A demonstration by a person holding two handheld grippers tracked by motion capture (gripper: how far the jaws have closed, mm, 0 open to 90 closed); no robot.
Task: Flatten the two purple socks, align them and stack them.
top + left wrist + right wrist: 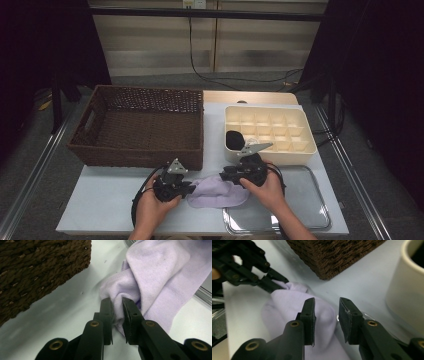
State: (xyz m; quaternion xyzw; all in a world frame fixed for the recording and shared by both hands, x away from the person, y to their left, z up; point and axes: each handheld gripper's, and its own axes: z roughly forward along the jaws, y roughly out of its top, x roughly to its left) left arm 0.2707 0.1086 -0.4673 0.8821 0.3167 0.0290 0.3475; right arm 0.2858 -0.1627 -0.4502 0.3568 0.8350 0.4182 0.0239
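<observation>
Left gripper (117, 305) pinches a lilac sock (218, 192) beside the wicker basket (137, 125); right gripper (327, 308) stands spread, nothing between its jaws.

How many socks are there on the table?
2 that I can see. A pale purple cloth sock lies at the table's front edge, between the two grippers. A rolled black sock sits in the cream plastic divided box. More may be hidden in the brown wicker basket.

Black tongs (117, 311) (brass rivets), grey top plates

basket (37, 272) cut off by frame edge, sock (160, 277) partly cropped
</observation>
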